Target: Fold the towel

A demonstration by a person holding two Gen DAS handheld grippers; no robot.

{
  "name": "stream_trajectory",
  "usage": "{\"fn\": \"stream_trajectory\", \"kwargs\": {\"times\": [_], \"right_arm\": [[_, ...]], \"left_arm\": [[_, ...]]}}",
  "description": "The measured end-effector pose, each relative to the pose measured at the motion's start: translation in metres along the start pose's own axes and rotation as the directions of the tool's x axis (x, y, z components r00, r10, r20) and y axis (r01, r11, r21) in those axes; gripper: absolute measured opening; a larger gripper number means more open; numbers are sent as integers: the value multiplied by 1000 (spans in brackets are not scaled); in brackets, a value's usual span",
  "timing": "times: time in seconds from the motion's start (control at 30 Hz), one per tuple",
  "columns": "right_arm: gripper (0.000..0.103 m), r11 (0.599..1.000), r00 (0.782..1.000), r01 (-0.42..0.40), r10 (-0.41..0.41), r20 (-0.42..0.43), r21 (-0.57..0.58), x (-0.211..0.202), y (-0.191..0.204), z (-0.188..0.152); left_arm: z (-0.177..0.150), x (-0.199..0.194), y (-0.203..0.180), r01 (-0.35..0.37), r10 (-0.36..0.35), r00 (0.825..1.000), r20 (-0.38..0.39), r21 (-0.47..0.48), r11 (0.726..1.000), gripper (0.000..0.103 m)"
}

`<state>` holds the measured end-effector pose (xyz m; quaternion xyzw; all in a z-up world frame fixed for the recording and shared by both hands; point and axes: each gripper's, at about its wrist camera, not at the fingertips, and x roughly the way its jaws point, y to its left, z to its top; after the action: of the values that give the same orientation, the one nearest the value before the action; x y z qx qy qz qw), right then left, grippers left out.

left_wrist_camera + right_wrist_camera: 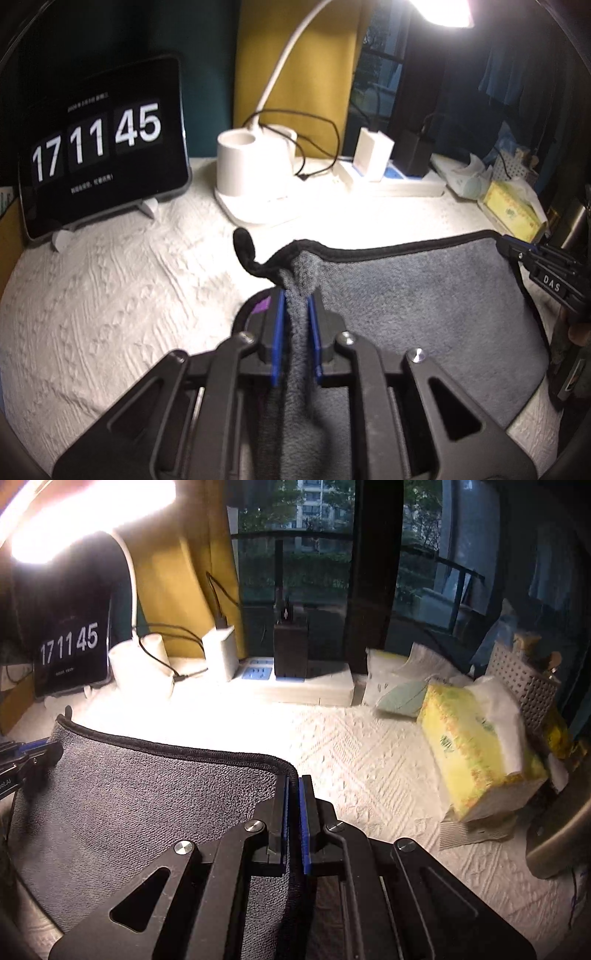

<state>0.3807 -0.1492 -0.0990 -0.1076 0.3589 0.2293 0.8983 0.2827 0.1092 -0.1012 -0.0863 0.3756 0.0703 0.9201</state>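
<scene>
A grey towel (pixel 424 295) with black edging is held up over the white textured tablecloth (pixel 110 295). My left gripper (pixel 297 295) is shut on its left corner, with bunched grey cloth and a black hang loop (pixel 245 247) sticking out past the tips. My right gripper (pixel 294 781) is shut on the towel's (pixel 147 794) right corner. The towel hangs stretched between the two grippers. The right gripper shows at the right edge of the left wrist view (pixel 513 245). The left gripper shows at the left edge of the right wrist view (pixel 48 751).
At the back stand a tablet clock (pixel 103 147), a white desk lamp base with cup (pixel 255 173), and a power strip with chargers (pixel 391 173). A yellow tissue box (pixel 476 753) and a perforated metal holder (pixel 524 679) sit at the right.
</scene>
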Motion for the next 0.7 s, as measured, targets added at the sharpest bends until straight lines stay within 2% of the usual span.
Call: {"fn": "stream_trajectory", "kwargs": {"times": [0.23, 0.4, 0.57, 0.63, 0.67, 0.7], "right_arm": [[6, 1000, 997, 10, -9, -77, 6, 23, 0, -8], [6, 1000, 991, 13, -12, -135, 11, 35, 0, -9], [7, 1000, 990, 26, -26, -138, 0, 35, 2, -9], [13, 999, 990, 35, -35, -137, 1, 34, 2, -9], [17, 999, 990, 43, -42, -136, 7, 34, 0, -8], [26, 999, 990, 52, -50, -135, 15, 33, -1, -8]], "left_arm": [[-7, 27, 8, 10, -14, 994, -109, -35, 999, 17], [-4, 29, 2, -5, 4, 993, -119, -12, 1000, 18], [-4, 27, 0, -20, 18, 994, -109, -13, 1000, 23], [-3, 27, 2, -17, 14, 993, -114, -24, 1000, 24], [-3, 25, 2, -17, 14, 993, -114, -25, 1000, 28], [-4, 21, 2, -21, 18, 994, -105, -25, 999, 34]]}}
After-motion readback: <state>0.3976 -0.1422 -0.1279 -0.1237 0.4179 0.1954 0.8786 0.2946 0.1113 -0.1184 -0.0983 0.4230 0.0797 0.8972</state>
